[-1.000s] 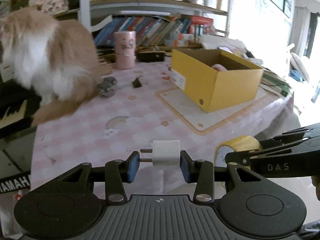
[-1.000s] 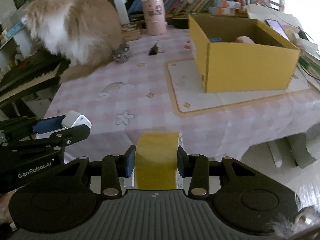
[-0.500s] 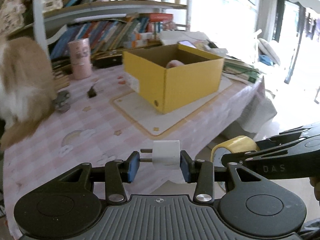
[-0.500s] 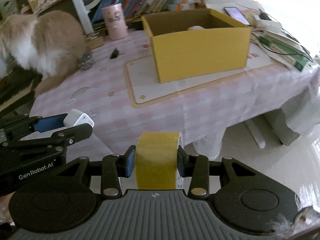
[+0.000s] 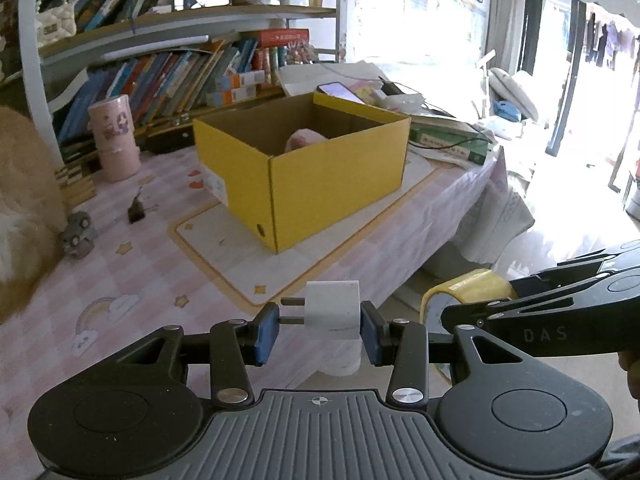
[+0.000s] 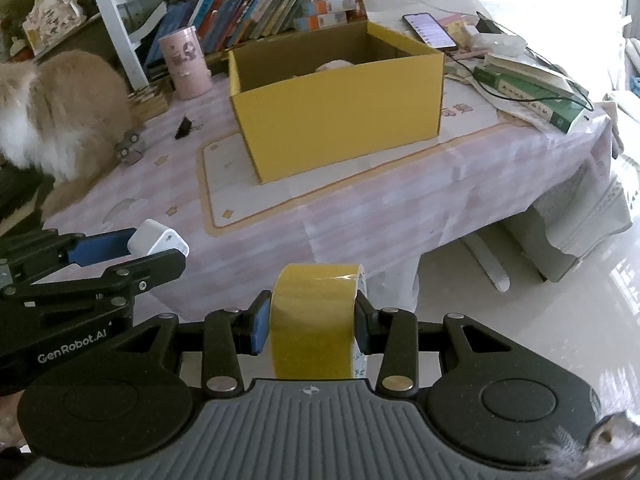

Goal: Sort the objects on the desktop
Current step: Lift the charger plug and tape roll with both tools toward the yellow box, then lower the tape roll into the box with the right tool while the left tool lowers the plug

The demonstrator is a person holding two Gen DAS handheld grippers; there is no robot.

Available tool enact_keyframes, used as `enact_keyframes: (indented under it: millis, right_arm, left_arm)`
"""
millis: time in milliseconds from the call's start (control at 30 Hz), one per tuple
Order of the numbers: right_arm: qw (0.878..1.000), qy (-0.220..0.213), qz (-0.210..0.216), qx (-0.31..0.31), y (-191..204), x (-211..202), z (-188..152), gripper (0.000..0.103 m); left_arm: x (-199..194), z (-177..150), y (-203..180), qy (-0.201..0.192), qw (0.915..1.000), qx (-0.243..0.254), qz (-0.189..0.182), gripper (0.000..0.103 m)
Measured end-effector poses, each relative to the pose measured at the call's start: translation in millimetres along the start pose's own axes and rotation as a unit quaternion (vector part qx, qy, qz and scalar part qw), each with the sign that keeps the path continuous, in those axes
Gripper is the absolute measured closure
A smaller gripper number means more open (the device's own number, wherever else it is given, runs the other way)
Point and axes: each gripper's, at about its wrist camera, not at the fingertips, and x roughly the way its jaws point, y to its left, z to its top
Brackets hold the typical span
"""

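Note:
My left gripper [image 5: 319,326] is shut on a white plug adapter [image 5: 334,310], prongs to the left, held above the table's near edge. My right gripper [image 6: 308,330] is shut on a yellow tape roll [image 6: 314,320], held off the table's front. The tape roll also shows in the left wrist view [image 5: 466,290], and the adapter in the right wrist view [image 6: 158,238]. An open yellow cardboard box [image 5: 304,168] [image 6: 340,120] stands on a white mat ahead, with a pink thing [image 5: 304,140] inside.
A fluffy cat [image 6: 60,112] sits at the table's left. A pink canister [image 5: 116,138], a black binder clip [image 5: 136,210] and a small toy car [image 5: 76,232] lie left of the box. Books, a phone [image 6: 428,30] and cables lie right of it.
Both grippers have swung right and closer to the yellow box, still holding the adapter and the tape roll. The cat has slid toward the left edge of both views.

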Motion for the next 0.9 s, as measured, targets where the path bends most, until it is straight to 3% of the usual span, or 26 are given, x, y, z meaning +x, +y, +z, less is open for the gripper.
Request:
enact_keyframes:
  millis: [533, 900]
  right_arm:
    - [1.0, -0.004, 0.005, -0.01, -52.1, 14.8, 45.4, 0.065]
    - [0.997, -0.056, 0.029, -0.031, -90.6, 15.4, 107.2, 0.065]
  left_arm:
    - [38.2, 43.2, -30.0, -0.018, 0.9998, 0.002, 0.009, 0.062]
    - [61.7, 91.2, -45.7, -0.069, 0.9965, -0.006, 0.046, 0.062]
